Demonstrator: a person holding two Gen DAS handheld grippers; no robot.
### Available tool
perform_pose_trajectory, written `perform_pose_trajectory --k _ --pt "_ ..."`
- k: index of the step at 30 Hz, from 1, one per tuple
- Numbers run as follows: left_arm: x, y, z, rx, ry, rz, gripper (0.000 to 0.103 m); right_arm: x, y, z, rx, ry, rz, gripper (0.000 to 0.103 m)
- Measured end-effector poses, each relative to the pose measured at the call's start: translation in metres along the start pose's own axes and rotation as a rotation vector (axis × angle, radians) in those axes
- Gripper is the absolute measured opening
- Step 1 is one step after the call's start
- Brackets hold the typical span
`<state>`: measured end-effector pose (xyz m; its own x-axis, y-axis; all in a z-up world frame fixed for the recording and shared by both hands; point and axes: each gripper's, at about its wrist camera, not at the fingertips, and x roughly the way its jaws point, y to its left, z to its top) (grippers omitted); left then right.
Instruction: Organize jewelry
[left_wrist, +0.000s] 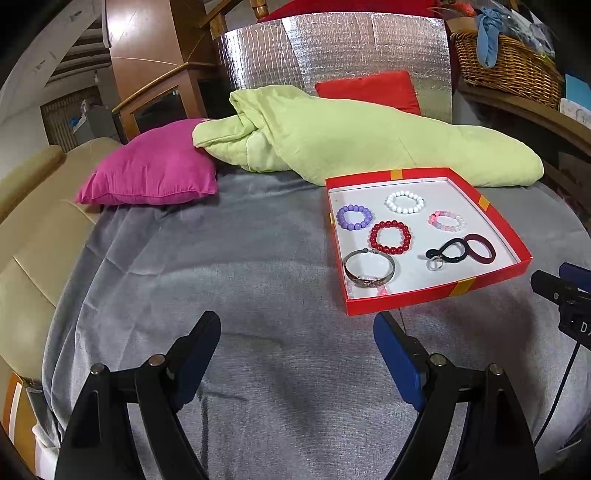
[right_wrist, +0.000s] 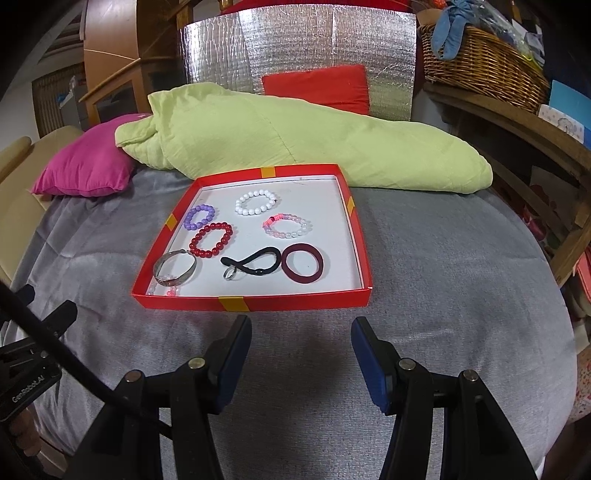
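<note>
box (right_wrist: 291, 302) red, yellow bands | bracelets purple (right_wrist: 199, 218), white (right_wrist: 256, 202), red (right_wrist: 211, 240) | blanket (right_wrist: 443, 295) grey

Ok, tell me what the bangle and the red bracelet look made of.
Bangle: likely metal, a silvery open cuff with bright reflections and a patterned outer face. Red bracelet: round glossy beads, glass or plastic, can't tell which; each bead shows a sharp highlight.
</note>
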<state>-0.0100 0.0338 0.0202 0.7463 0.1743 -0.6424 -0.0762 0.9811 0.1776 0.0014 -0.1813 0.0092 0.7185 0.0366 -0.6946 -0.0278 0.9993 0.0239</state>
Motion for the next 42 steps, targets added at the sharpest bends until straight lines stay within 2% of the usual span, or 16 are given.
perform_pose_trajectory --k 42 --pt "-0.003 -0.009 0.003 0.019 -0.012 -0.029 0.085 0.002 -0.011 0.000 -0.021 -0.005 -0.032 0.060"
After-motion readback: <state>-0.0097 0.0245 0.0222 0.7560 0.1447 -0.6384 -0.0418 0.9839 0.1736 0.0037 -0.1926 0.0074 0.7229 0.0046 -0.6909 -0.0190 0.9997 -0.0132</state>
